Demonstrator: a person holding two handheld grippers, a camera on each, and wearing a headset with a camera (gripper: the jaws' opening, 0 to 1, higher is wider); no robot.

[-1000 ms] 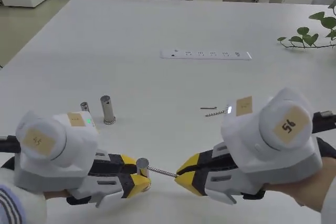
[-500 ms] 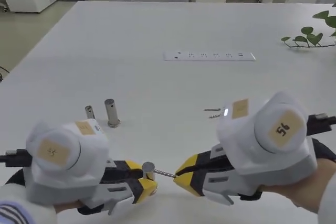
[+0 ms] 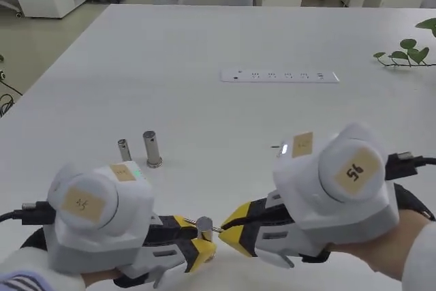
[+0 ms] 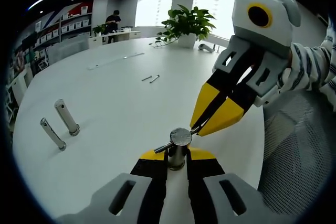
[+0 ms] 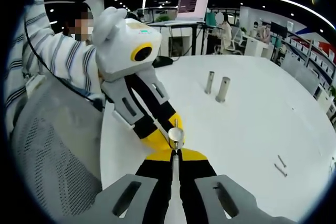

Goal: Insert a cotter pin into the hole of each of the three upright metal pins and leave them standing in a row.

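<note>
- Since half a second ago the right gripper (image 3: pixel 228 231) has come closer to the held metal pin (image 3: pixel 204 223), and less of the cotter pin (image 3: pixel 216 228) shows between them.
- Nearest to the person, the left gripper (image 3: pixel 197 244) has its fingers clenched on the shaft of this metal pin and holds it upright, with the flat head above the yellow tips.
- From the other side, the right gripper's fingers are pressed together on one end of the cotter pin, which lies about level.
- In the left gripper view the cotter pin goes through the metal pin just below the head, and its tip comes out on the far side.
- Further back on the white surface (image 3: pixel 204 100), two other metal pins (image 3: pixel 152 148) stand upright just beside each other, a thin one and a thicker one.
- Spare cotter pins (image 4: pixel 150 78) lie flat on the surface, well apart from them.
- At the far part there is a white power strip (image 3: pixel 279 75), and a plant (image 3: pixel 405 56) by the right edge.
</note>
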